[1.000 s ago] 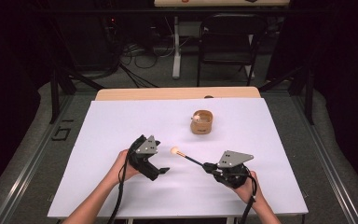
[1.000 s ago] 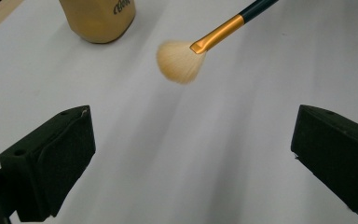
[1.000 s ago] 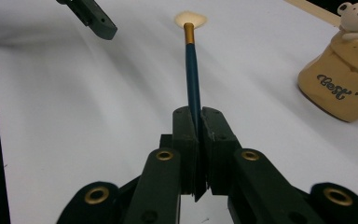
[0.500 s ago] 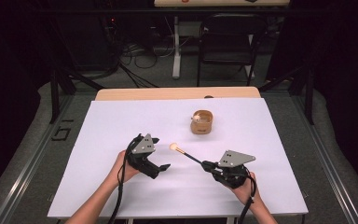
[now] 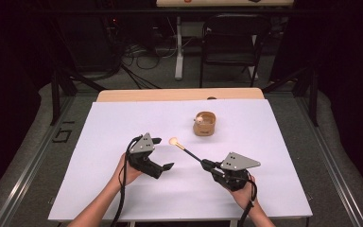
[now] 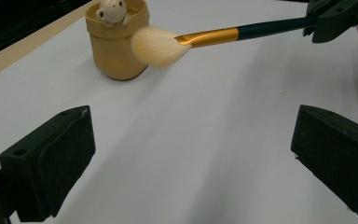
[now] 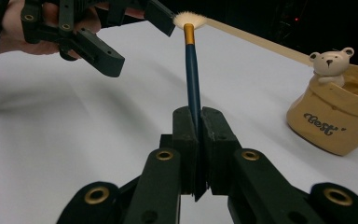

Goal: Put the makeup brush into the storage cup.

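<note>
The makeup brush (image 5: 187, 149) is held above the white table (image 5: 123, 118), bristles pointing toward the left gripper (image 5: 157, 154). The right gripper (image 5: 207, 164) clamps its dark handle between closed jaws. The left gripper's jaws stand apart, empty; the bristle tip appears just beside one jaw. The tan holder (image 5: 204, 124) with its bear figure (image 7: 330, 63) stands beyond.

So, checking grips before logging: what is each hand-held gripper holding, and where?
Right hand-held gripper clamps the dark-blue, gold-ferruled makeup brush by its handle end; left hand-held gripper holds nothing.
</note>
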The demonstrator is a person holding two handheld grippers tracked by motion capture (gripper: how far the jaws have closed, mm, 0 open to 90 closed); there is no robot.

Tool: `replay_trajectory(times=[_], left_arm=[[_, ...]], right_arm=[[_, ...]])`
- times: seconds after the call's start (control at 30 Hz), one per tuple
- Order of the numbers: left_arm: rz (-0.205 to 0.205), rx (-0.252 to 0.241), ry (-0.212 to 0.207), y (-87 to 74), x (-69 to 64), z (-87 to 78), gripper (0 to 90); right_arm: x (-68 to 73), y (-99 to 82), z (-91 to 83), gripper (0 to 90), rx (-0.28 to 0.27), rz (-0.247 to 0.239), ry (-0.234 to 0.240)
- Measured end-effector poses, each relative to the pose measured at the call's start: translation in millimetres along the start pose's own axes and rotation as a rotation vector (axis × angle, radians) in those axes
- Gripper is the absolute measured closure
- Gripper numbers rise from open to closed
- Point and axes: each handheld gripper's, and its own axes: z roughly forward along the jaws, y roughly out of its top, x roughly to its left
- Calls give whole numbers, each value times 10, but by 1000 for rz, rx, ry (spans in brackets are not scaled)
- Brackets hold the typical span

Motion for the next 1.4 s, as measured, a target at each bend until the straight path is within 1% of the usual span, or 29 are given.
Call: replay_trajectory(times=[0.1, 0.23, 0.3, 0.5, 0.6, 0.77, 0.9, 0.93, 1.03, 1.07, 1.17, 1.27, 1.4], left_arm=[[-22, -10, -14, -4, 6, 5, 0], [-33, -15, -17, -3, 6, 11, 0], [-40, -16, -25, -1, -1, 20, 0], [-59, -26, -24, 21, -21, 39, 5], [-68, -39, -28, 34, -22, 41, 28], [-80, -43, -39, 63, -39, 50, 62], [-84, -49, -51, 86, -61, 68, 91], [-78, -46, -53, 93, -64, 69, 98], [-82, -60, -59, 105, -79, 78, 139], [-84, -59, -58, 109, -82, 82, 150], [-94, -66, -64, 112, -83, 89, 170], [-113, -78, -80, 109, -77, 97, 191], [-121, -81, -83, 107, -76, 104, 231]], right_arm=[[18, 7, 12, 850, -9, -2, -5], [38, 18, 22, 850, -23, -4, -8], [46, 24, 27, 850, -32, -5, -14], [80, 41, 63, 850, -51, -5, -23], [96, 49, 75, 850, -53, -6, -27], [122, 60, 107, 850, -66, -6, -33], [147, 67, 119, 850, -69, -9, -39], [152, 66, 123, 850, -71, -7, -39], [163, 59, 140, 850, -68, 0, -41], [164, 57, 146, 850, -68, -5, -43], [175, 53, 155, 850, -65, 1, -45], [179, 47, 164, 849, -65, 0, -47], [186, 34, 184, 849, -57, 4, -46]])
